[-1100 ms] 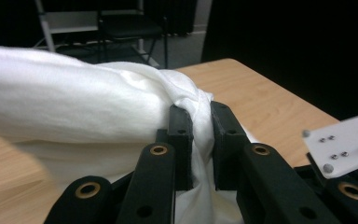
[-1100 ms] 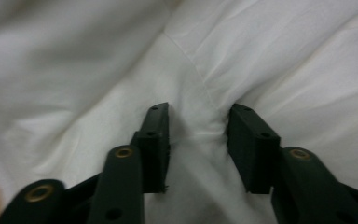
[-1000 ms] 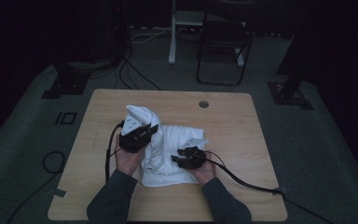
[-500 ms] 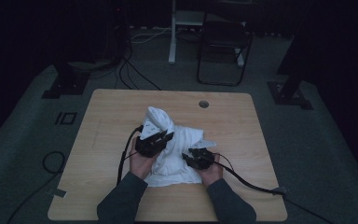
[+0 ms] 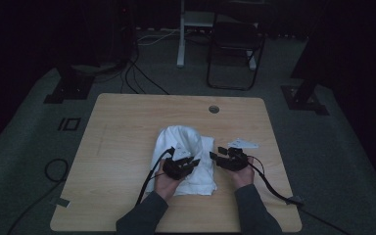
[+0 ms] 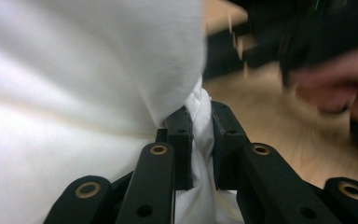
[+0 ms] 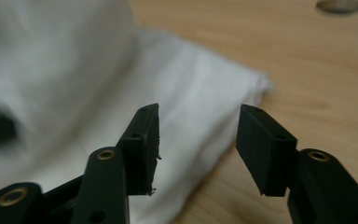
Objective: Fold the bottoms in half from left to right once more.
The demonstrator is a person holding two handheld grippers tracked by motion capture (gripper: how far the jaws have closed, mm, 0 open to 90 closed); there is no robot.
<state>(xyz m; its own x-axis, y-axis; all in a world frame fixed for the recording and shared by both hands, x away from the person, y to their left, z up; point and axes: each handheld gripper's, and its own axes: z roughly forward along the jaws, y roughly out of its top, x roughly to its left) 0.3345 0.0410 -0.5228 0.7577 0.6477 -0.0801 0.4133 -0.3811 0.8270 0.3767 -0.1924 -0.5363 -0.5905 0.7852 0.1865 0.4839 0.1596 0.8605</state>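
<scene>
The cloth [image 5: 186,156] clamped between my left gripper [image 6: 200,135] pads is a white woven fabric, matt and soft, creased into fine wrinkles where it is pinched and smooth across the broad fold beside that pinch. My right gripper [image 7: 198,140] is matt black plastic with brass-coloured metal rivets at the link pivots, its pad faces finely ribbed and slightly frayed at one lower corner. The table [image 5: 122,127] under the cloth is light wood-grain board with a smooth, low-sheen finish, and the floor [image 5: 24,142] around the table is a dull grey carpet of rough texture.
</scene>
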